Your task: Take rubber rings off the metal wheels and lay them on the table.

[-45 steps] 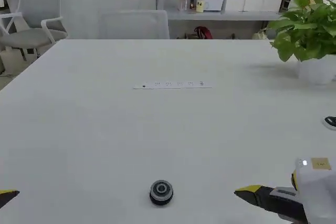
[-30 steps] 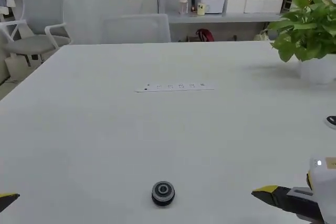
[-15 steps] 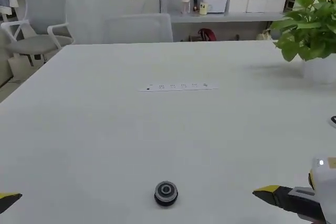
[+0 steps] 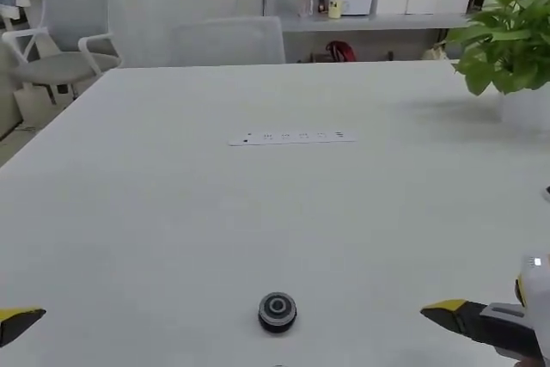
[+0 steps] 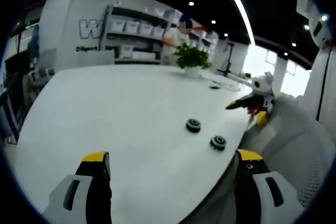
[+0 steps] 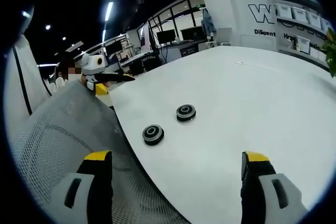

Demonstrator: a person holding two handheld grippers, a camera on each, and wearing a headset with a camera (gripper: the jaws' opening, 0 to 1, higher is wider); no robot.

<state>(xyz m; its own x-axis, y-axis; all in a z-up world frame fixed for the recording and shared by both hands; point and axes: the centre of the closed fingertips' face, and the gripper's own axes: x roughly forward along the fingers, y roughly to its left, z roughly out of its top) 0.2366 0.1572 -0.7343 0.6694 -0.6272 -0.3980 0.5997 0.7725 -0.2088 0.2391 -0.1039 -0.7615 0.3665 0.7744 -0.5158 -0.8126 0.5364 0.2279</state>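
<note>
Indoors, white table (image 4: 172, 169), two wheels (image 6: 186, 112), potted plant (image 4: 507, 32), left claw (image 5: 172, 156), right claw (image 6: 177, 155), both spread.

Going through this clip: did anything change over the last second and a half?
The right gripper drew back a little toward the right edge of the head view, away from the wheel. The rest of the shift is head motion. Nothing was gripped or let go. The wheel and the left gripper stayed put.

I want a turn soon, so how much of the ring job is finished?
Nothing looks done yet: one wheel and the other wheel both wear their black rings, and none lies on the table. In hand: nothing, the left claw and right claw are open and empty. Both rings are left.
</note>
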